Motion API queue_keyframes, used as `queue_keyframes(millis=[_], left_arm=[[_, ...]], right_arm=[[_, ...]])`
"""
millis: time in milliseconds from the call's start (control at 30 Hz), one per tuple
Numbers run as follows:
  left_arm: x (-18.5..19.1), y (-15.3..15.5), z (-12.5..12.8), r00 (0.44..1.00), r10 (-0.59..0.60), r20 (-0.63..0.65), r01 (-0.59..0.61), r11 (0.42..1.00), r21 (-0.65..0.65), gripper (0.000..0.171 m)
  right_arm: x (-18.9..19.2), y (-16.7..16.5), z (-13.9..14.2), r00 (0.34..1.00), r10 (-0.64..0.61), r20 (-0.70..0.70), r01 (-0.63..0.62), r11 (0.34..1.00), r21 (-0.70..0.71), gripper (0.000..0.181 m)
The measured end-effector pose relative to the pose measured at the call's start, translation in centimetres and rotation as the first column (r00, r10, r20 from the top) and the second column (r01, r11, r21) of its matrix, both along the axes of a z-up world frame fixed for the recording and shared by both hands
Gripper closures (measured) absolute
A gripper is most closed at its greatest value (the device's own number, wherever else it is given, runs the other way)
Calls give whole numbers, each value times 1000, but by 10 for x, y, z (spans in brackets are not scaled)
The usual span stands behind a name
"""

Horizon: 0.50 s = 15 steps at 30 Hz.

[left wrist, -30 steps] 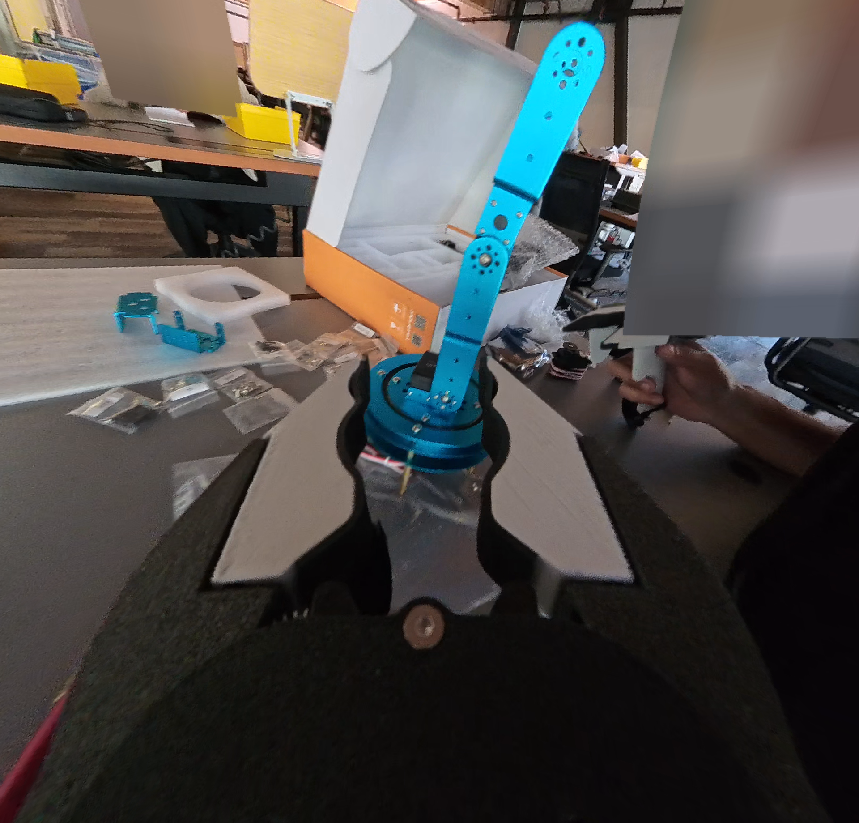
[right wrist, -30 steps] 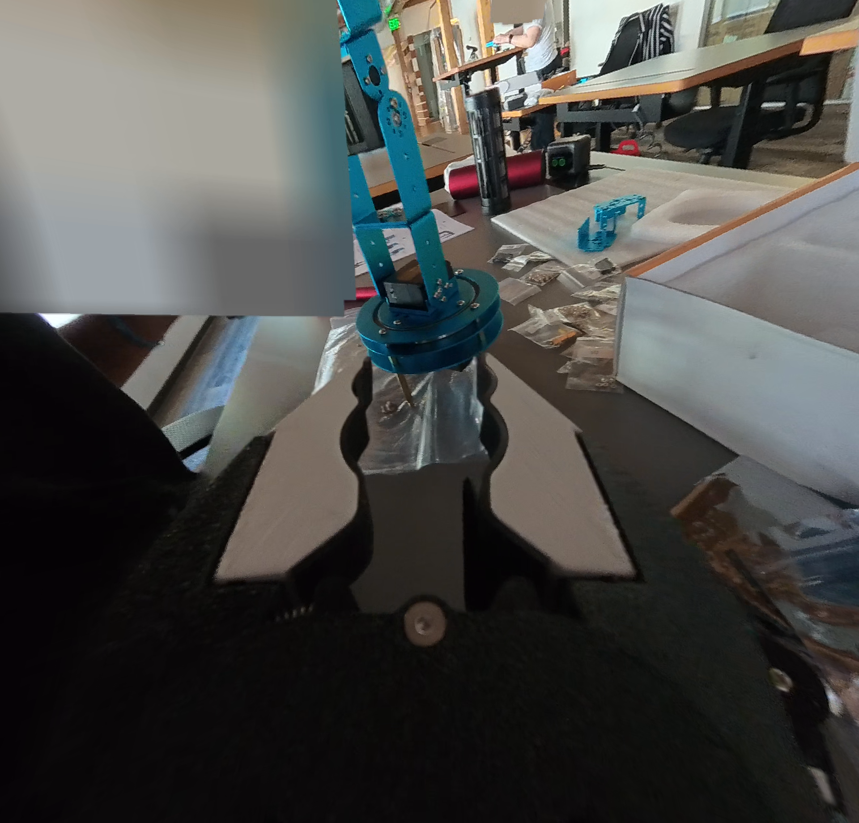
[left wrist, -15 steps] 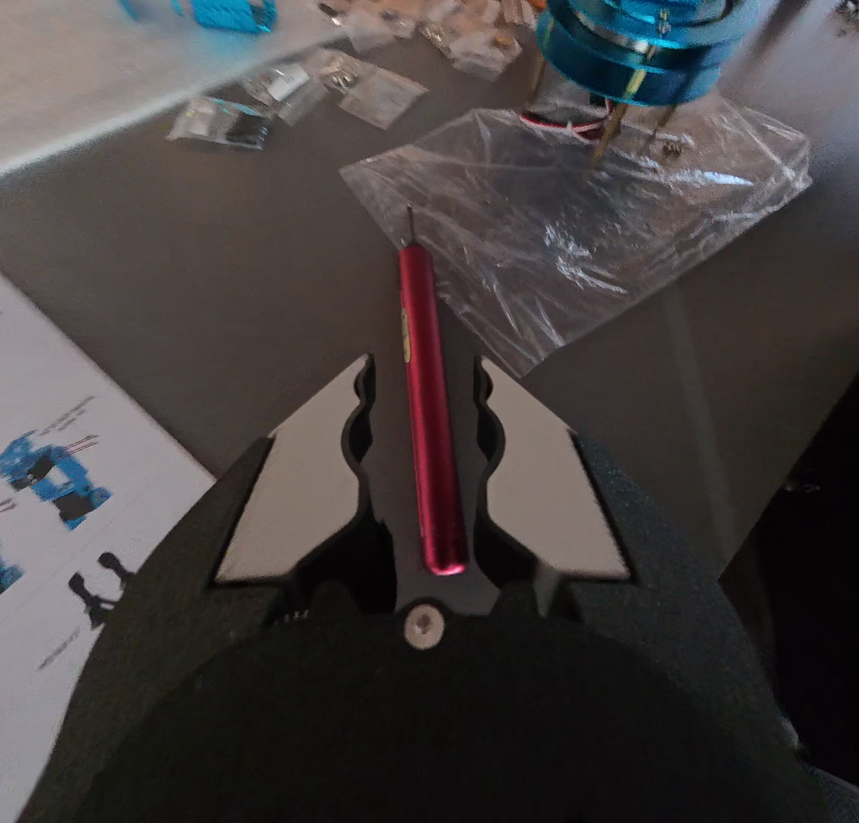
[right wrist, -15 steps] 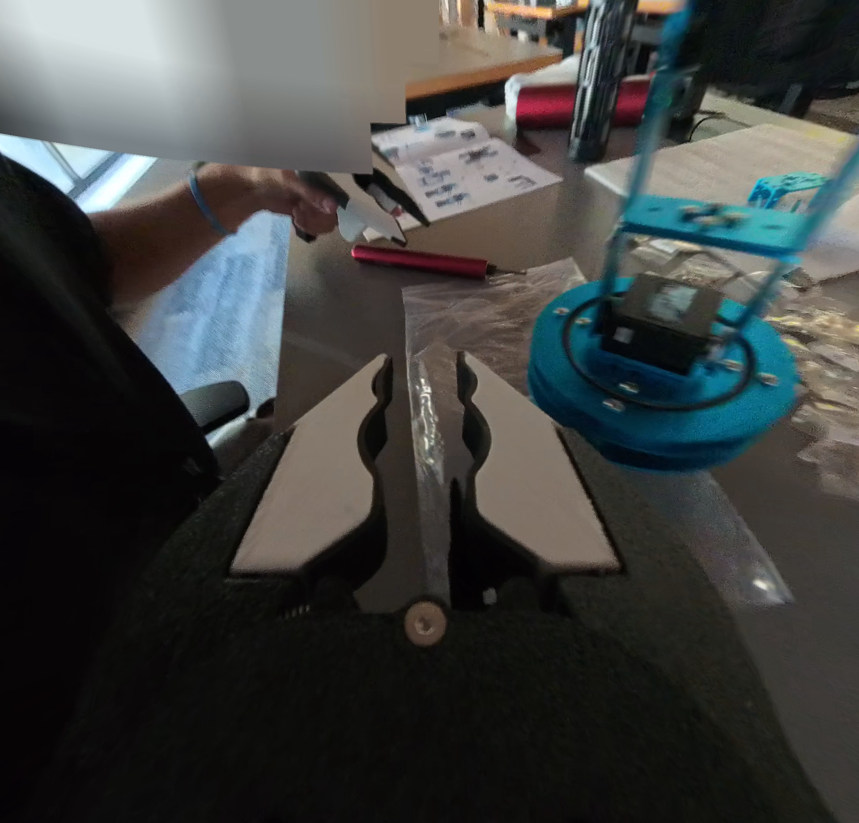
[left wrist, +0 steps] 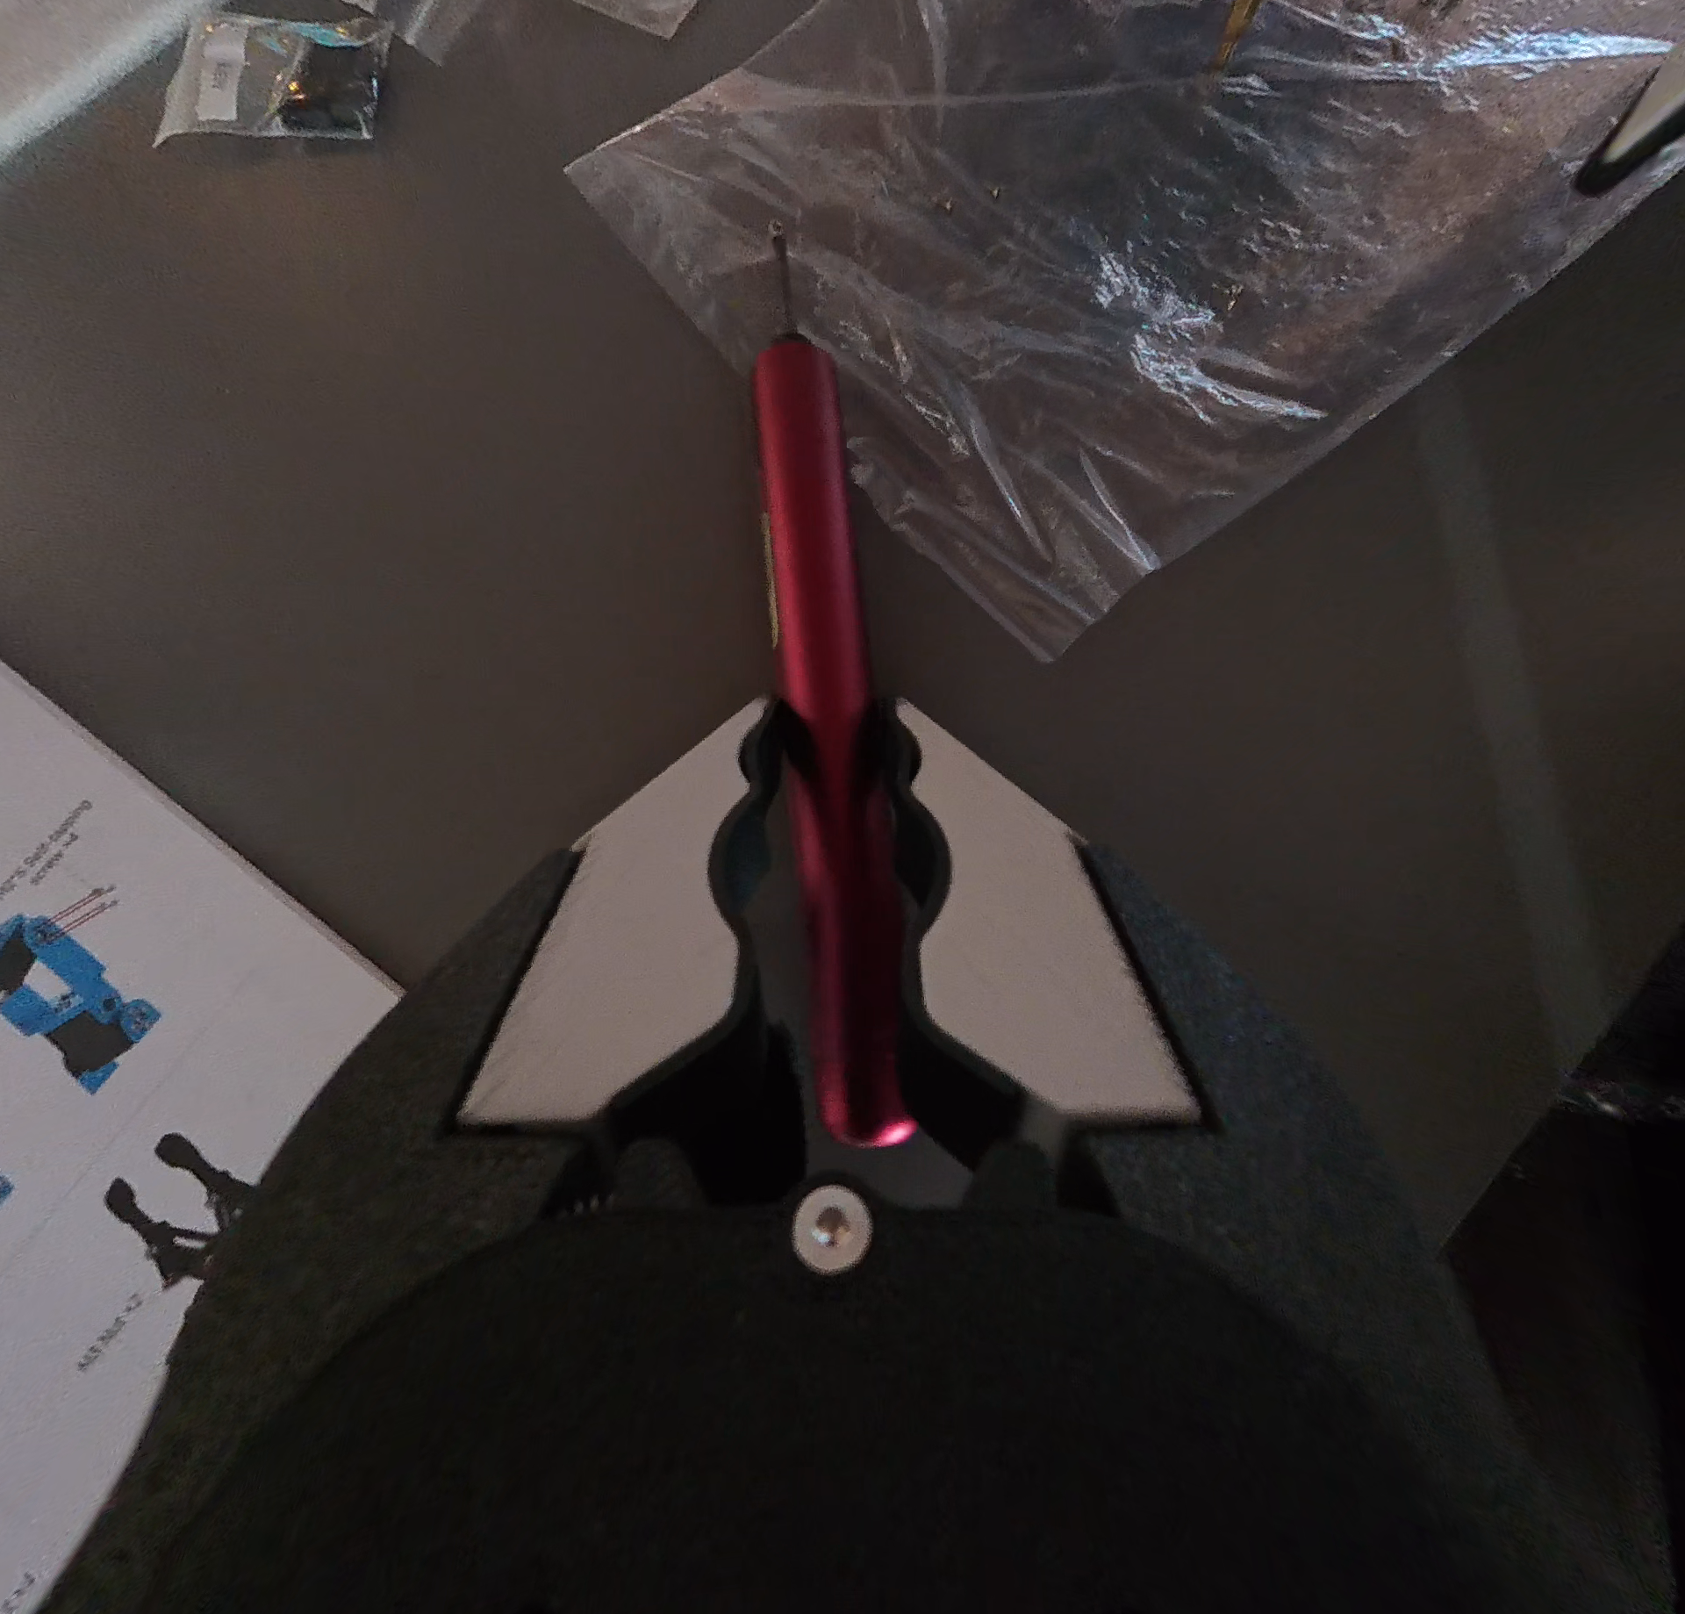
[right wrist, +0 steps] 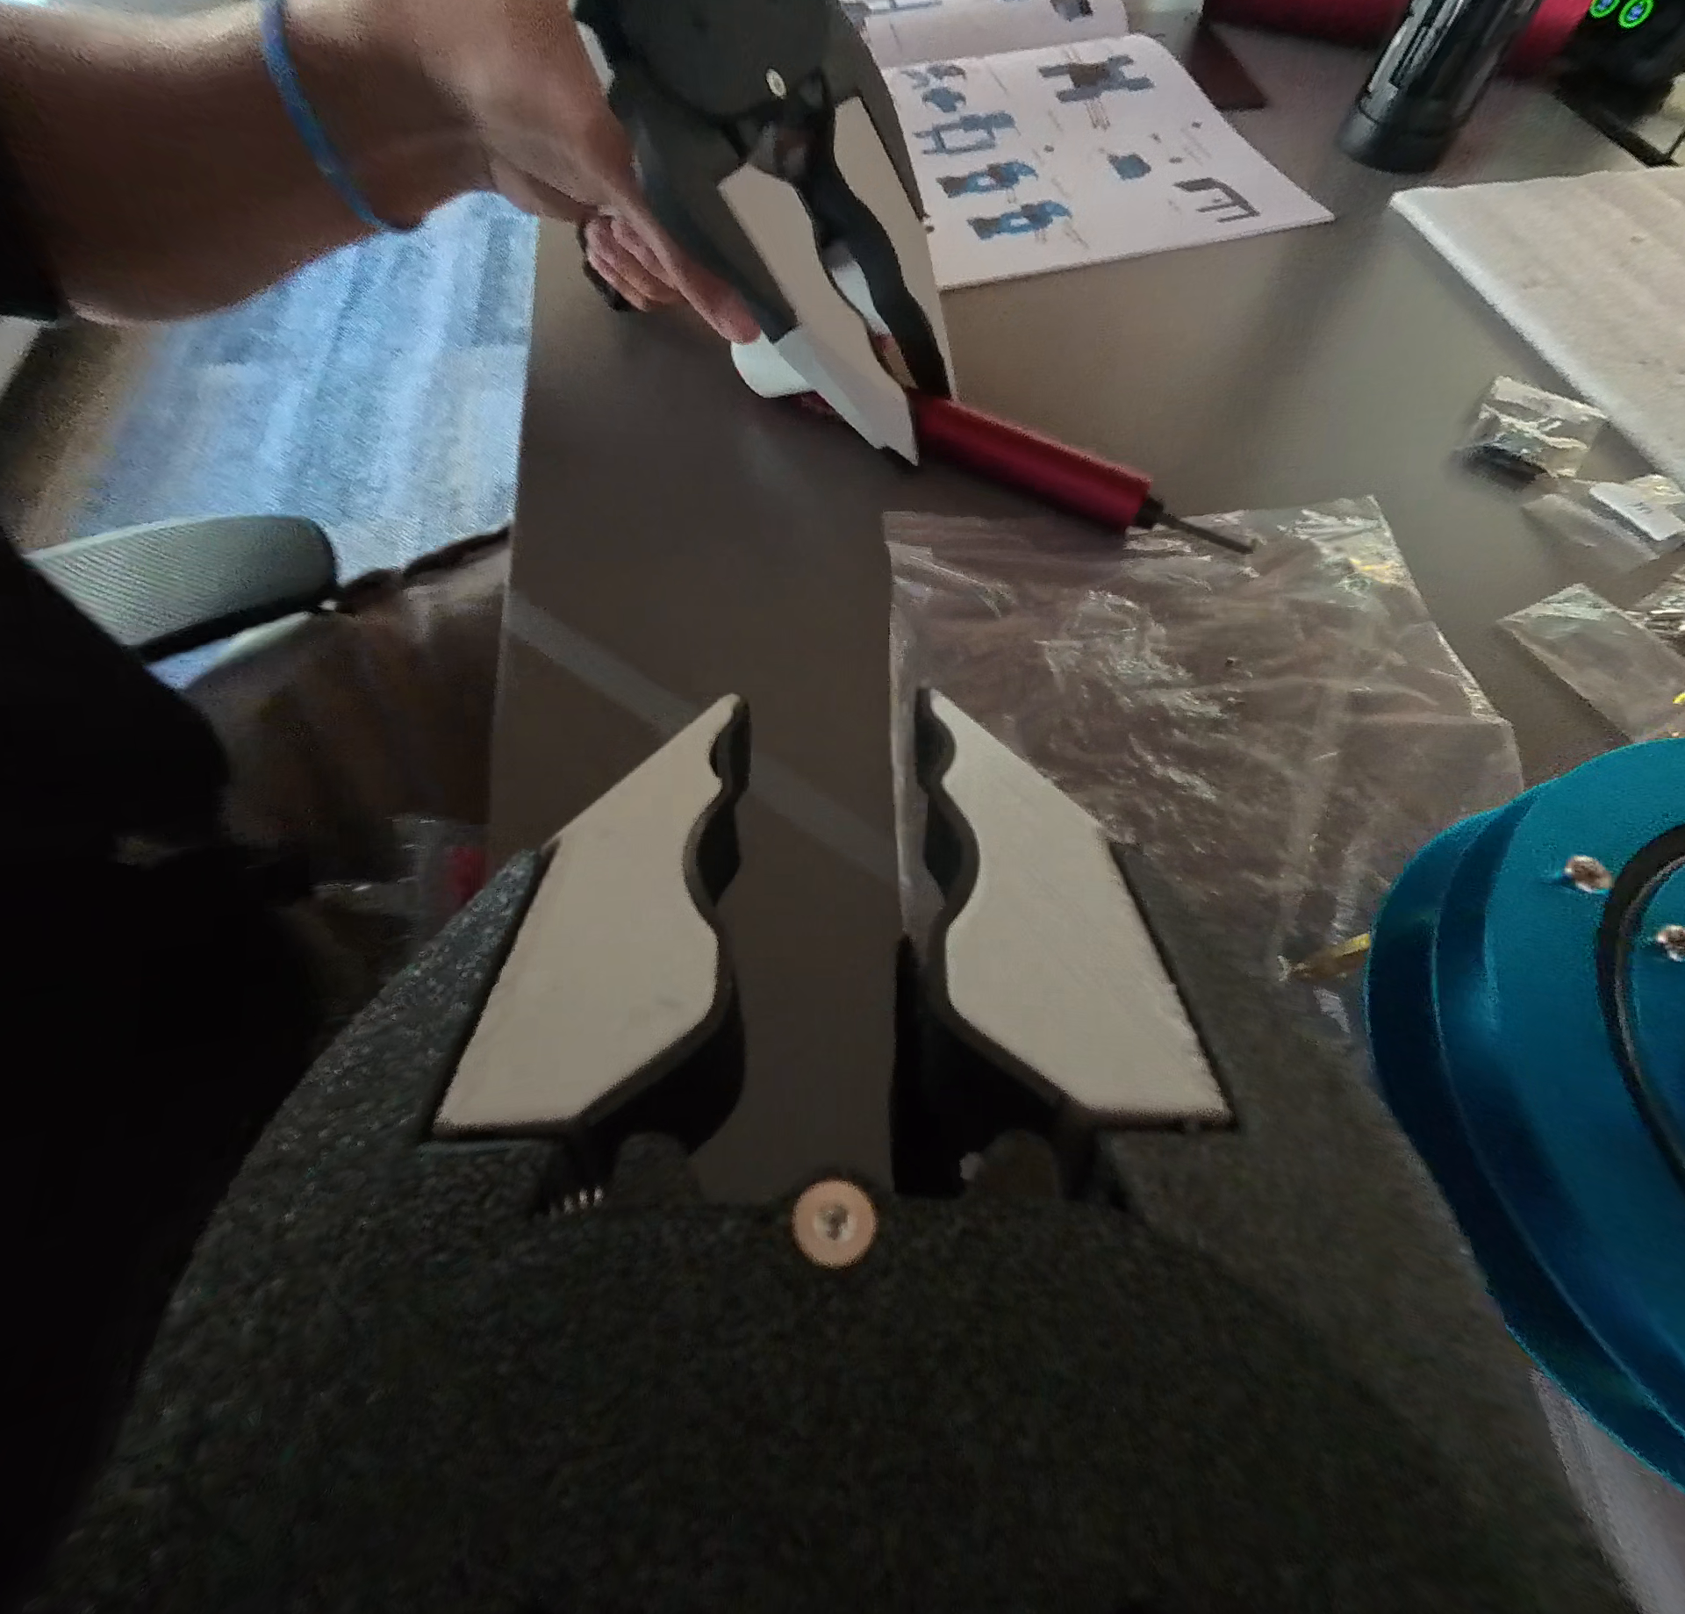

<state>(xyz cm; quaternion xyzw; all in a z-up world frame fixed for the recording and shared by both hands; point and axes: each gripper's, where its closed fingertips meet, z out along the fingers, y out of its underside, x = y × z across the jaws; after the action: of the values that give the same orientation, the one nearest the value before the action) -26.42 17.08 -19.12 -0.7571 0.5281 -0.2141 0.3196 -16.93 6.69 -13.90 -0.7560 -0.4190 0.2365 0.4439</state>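
My left gripper (left wrist: 834,713) is shut on the rear half of a slim red screwdriver (left wrist: 807,494) that lies on the dark table, its thin bit resting on the edge of a clear plastic bag (left wrist: 1140,248). The right wrist view shows the same left gripper (right wrist: 912,421), held by a hand (right wrist: 456,111), pinching the screwdriver (right wrist: 1030,458). My right gripper (right wrist: 830,704) is open and empty, low over the table beside the near edge of the plastic bag (right wrist: 1185,677). A blue round metal base (right wrist: 1532,1114) stands close on its right.
An open instruction booklet (right wrist: 1076,139) lies behind the left gripper and shows at the left in the left wrist view (left wrist: 109,1069). Small parts bags (left wrist: 273,79) lie nearby, also seen at the far right (right wrist: 1532,426). A black bottle (right wrist: 1431,47) and white foam sheet (right wrist: 1568,239) stand behind. The table edge and a chair (right wrist: 182,567) are to the left. Left tips to right tips: about 15 cm.
My left gripper left the blue base, came down over the red screwdriver and closed on it. My right gripper swung left, so the blue base now sits at its right edge.
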Motion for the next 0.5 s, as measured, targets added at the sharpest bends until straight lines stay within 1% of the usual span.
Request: queue_keyframes(millis=[67, 167, 233, 300, 367, 433, 500], left_arm=[[-1, 0, 0, 1000, 22, 7, -22, 1000, 6, 152], [-4, 0, 5, 998, 47, 43, -48, 999, 18, 153], [-5, -1, 15, 993, 54, 103, -54, 999, -5, 153], [-7, -4, 23, 987, 39, 153, -34, 999, -36, 153], [-8, -6, 34, 975, 36, 221, -26, 999, -48, 153], [-9, -11, 47, 954, 33, 298, -12, 997, -73, 153], [-9, -18, 58, 930, 29, 368, 8, 995, -97, 153]], right_arm=[[4, 7, -1, 998, -52, 27, 51, 998, 35, 144], [24, 22, 11, 969, -240, 59, 234, 968, 96, 142], [33, 22, 20, 947, -319, 33, 314, 943, 113, 136], [35, 17, 26, 936, -353, -7, 351, 929, 115, 136], [35, 14, 25, 927, -373, -25, 374, 920, 117, 135], [33, 10, 16, 928, -372, -10, 371, 924, 87, 132], [34, 9, 8, 924, -382, 15, 379, 921, 93, 127]])
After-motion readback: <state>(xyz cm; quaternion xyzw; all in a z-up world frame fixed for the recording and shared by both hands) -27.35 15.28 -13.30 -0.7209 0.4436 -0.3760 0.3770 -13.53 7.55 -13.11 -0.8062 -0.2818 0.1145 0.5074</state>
